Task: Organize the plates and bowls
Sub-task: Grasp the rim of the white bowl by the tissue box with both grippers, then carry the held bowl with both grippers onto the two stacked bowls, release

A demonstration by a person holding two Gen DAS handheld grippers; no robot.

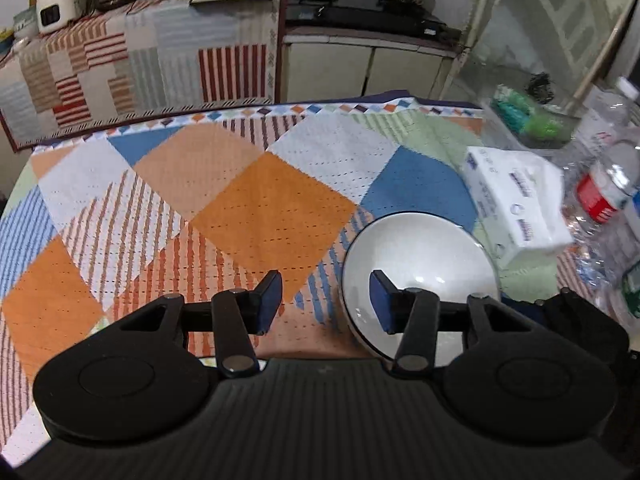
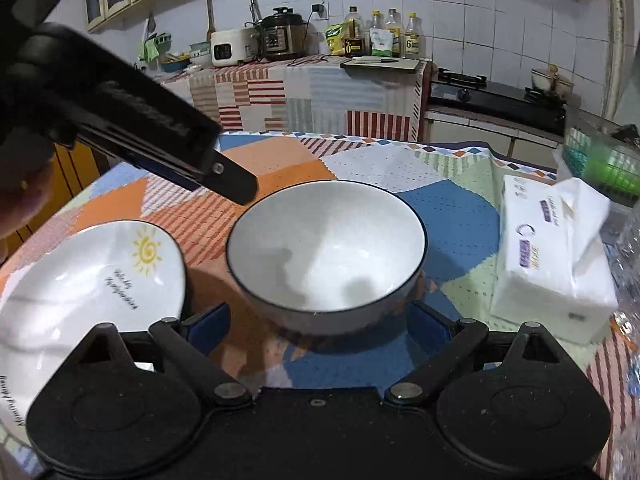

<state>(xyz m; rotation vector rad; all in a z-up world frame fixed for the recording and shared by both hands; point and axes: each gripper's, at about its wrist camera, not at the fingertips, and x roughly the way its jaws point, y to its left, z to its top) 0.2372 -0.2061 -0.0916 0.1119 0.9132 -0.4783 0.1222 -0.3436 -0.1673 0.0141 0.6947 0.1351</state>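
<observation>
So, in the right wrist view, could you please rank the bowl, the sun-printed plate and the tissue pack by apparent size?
1. Bowl.
2. Sun-printed plate, though cut off and nearer the camera, so its place against the bowl is unsure.
3. Tissue pack.

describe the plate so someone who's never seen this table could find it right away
Start at the table with the patchwork cloth of orange, blue and white. In the right wrist view the plate lies near the left edge, left of the white bowl with the dark rim. It is shallow and white, and it alone carries a yellow sun drawing with dark handwritten lettering.
</observation>
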